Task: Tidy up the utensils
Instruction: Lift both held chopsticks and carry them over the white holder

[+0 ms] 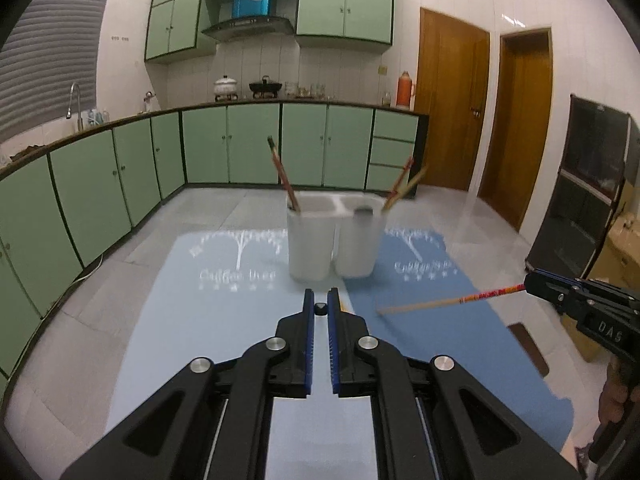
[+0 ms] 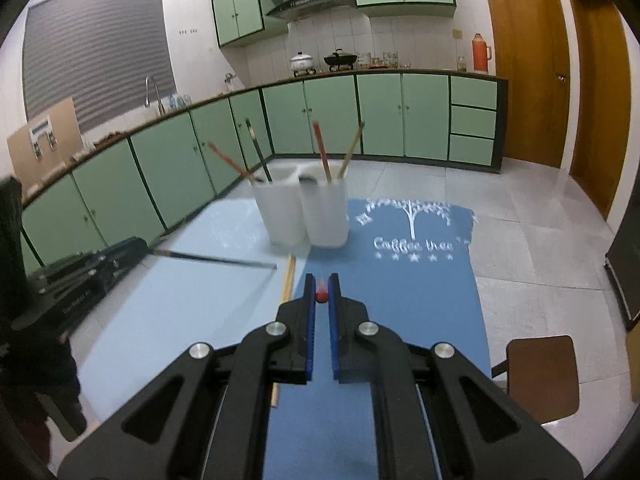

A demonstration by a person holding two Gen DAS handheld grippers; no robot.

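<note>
A white two-compartment holder point(image 1: 332, 236) point(image 2: 304, 212) stands on the mats and holds several chopsticks. My left gripper point(image 1: 320, 306) is shut on a dark chopstick point(image 2: 216, 258), seen end-on as a black tip point(image 1: 320, 309). My right gripper point(image 2: 321, 292) is shut on a red-and-wood chopstick point(image 1: 452, 300), seen end-on as a red tip point(image 2: 321, 296). Both are held above the table in front of the holder. One wooden chopstick point(image 2: 287, 280) lies on the table between the mats.
A light blue mat point(image 1: 208, 320) and a dark blue mat point(image 2: 404, 296) cover the glass table. A brown chair seat point(image 2: 540, 376) stands at the right. Green kitchen cabinets point(image 1: 240, 148) run along the back and left.
</note>
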